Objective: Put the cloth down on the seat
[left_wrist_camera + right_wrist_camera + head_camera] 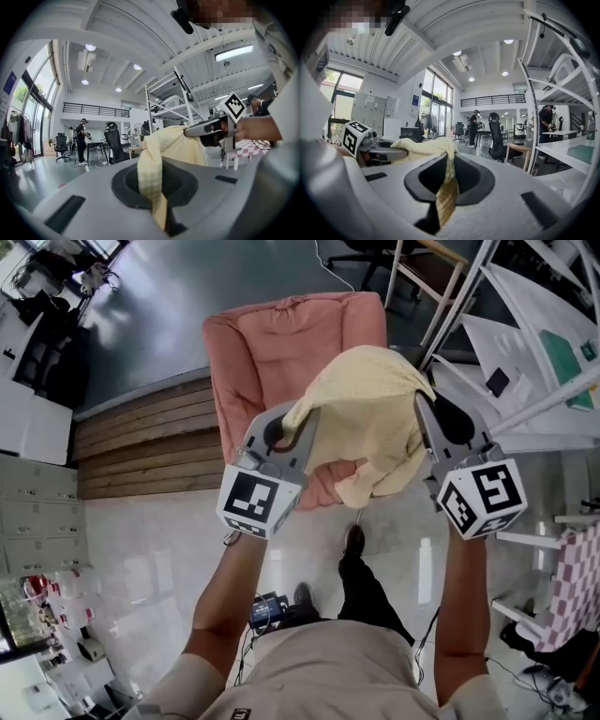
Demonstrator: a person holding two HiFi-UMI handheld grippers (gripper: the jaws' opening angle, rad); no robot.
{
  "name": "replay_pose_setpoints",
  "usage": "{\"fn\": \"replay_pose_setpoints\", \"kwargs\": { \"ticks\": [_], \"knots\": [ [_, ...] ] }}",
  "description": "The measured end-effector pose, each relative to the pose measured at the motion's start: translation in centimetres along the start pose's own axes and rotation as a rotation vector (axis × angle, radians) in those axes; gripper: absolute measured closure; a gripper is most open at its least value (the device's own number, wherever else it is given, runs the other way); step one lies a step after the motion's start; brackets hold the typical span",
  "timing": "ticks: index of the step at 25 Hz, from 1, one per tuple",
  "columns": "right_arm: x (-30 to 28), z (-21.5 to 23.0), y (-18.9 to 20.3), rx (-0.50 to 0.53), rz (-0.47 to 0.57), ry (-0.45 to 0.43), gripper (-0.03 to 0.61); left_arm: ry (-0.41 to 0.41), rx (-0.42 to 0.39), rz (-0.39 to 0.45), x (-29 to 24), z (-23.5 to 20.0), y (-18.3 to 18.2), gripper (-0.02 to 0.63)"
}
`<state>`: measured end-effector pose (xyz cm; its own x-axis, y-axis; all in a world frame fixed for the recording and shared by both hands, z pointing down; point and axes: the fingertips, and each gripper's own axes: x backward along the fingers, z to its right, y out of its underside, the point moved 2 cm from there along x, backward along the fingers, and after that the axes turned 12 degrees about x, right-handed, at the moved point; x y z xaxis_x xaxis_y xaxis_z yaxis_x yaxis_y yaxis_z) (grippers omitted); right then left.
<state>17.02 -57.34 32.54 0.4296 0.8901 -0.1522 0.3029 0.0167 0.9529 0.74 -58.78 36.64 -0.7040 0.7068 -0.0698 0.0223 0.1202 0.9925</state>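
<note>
A pale yellow checked cloth (364, 418) hangs stretched between both grippers, held up above the pink cushioned seat (272, 343). My left gripper (302, 418) is shut on the cloth's left edge (152, 183). At the other side my right gripper (417, 409) is shut on the right edge (446, 187). The cloth sags in the middle and a fold (370, 486) droops toward the seat's front. In the left gripper view the right gripper (211, 131) shows across the cloth. The left gripper (377, 150) shows likewise in the right gripper view.
The seat stands on a wooden platform (141, 442) at the edge of a dark floor. A white metal rack (525, 343) with papers stands close on the right. White cabinets (33, 493) line the left. People and office chairs (497, 136) are farther off in the room.
</note>
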Motion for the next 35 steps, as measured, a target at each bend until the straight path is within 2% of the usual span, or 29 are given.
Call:
{"fn": "replay_pose_setpoints", "kwargs": {
  "ticks": [7, 10, 17, 21, 25, 35],
  "knots": [
    [-1.7, 4.0, 8.6, -0.079, -0.068, 0.046, 0.551, 0.036, 0.035, -0.063, -6.5, 0.6, 6.6, 0.604],
    [-2.7, 4.9, 12.6, -0.122, -0.107, 0.059, 0.551, 0.038, 0.068, -0.130, -8.7, 0.6, 9.7, 0.603],
    [-5.3, 6.4, 21.2, -0.173, -0.152, 0.077, 0.549, 0.017, 0.111, -0.221, -13.0, -0.1, 16.9, 0.603],
    [-7.6, 7.4, 28.0, -0.183, -0.160, 0.082, 0.549, -0.007, 0.127, -0.255, -16.5, -1.2, 22.8, 0.603],
    [-9.3, 6.1, 35.0, -0.219, -0.189, 0.084, 0.548, -0.028, 0.146, -0.306, -17.9, -2.4, 29.3, 0.603],
    [-12.7, 3.2, 45.9, -0.279, -0.295, 0.057, 0.545, -0.095, 0.224, -0.439, -19.8, -5.6, 39.4, 0.601]
  ]
}}
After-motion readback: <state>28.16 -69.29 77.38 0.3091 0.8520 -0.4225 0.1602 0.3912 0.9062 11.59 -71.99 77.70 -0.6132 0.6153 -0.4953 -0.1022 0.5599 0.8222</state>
